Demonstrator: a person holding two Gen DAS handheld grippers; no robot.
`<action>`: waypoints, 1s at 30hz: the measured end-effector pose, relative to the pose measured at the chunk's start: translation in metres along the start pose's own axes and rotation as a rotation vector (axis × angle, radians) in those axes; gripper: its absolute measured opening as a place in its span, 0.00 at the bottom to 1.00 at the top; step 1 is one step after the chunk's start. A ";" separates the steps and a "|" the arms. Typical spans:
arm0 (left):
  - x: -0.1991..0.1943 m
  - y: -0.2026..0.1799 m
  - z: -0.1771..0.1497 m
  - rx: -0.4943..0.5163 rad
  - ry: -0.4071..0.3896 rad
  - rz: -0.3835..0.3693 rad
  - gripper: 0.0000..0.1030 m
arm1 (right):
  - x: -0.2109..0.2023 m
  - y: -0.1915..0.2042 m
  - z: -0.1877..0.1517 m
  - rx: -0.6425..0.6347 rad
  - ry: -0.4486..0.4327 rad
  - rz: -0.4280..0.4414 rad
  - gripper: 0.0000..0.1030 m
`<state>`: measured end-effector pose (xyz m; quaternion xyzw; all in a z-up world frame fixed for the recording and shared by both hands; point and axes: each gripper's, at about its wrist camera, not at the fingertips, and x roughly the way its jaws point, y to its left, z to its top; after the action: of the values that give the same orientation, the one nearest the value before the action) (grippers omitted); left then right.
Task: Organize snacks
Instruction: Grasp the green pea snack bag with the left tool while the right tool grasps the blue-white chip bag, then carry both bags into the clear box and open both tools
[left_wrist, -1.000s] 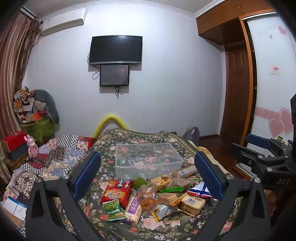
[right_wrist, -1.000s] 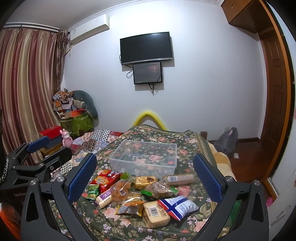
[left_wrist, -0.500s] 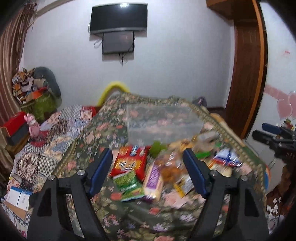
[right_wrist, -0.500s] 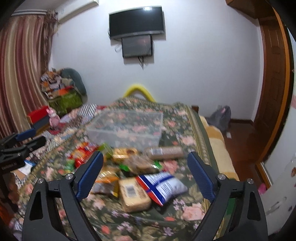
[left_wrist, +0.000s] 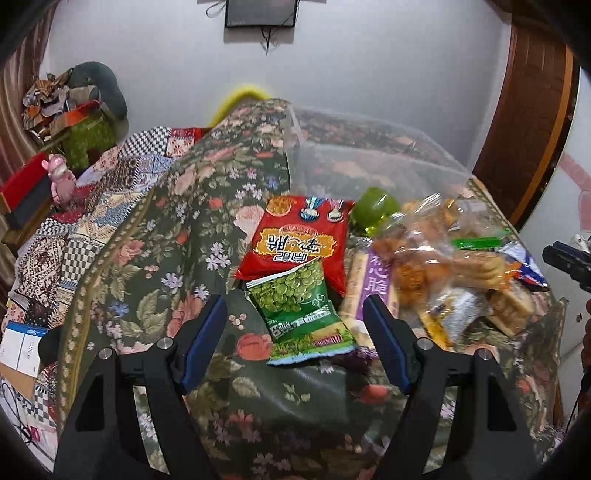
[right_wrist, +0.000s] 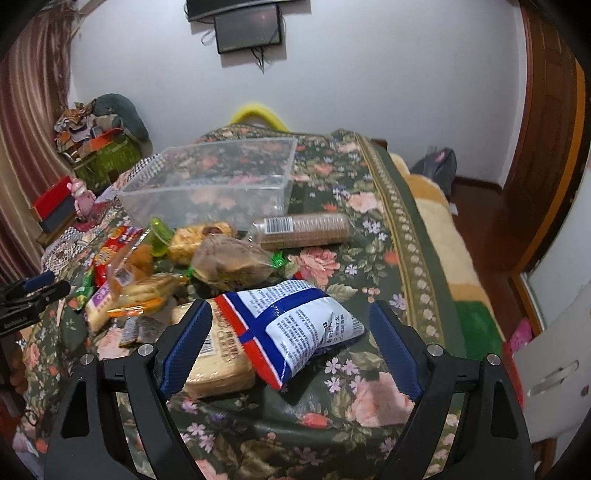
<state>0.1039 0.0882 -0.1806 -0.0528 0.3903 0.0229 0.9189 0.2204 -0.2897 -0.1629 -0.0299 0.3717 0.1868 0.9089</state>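
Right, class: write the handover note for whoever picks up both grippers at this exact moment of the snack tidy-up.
Left gripper: open, holding nothing, jaws either side of the green pea packet, which lies partly on the red snack bag.
Right gripper: open, holding nothing, around the blue-and-white snack bag, which leans on a tan biscuit pack.
Clear plastic bin: behind the pile on the floral bedspread, no snacks visible inside.
Done: nothing binned.
Left: grasp each snack, including the biscuit roll, and move it into the bin.

White wall (right_wrist: 369, 74), striped curtain (right_wrist: 29, 110), wooden door (right_wrist: 550, 110).
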 end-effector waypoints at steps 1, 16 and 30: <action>0.007 0.000 -0.001 -0.004 0.015 0.005 0.73 | 0.004 -0.002 0.001 0.003 0.011 0.005 0.83; 0.043 0.006 -0.010 0.006 0.046 0.054 0.45 | 0.053 -0.018 -0.001 0.114 0.160 0.061 0.95; 0.007 0.006 0.002 0.013 -0.024 0.034 0.41 | 0.057 -0.024 -0.005 0.081 0.177 0.035 0.81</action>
<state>0.1099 0.0942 -0.1844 -0.0398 0.3804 0.0367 0.9232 0.2634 -0.2945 -0.2075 -0.0029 0.4582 0.1842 0.8695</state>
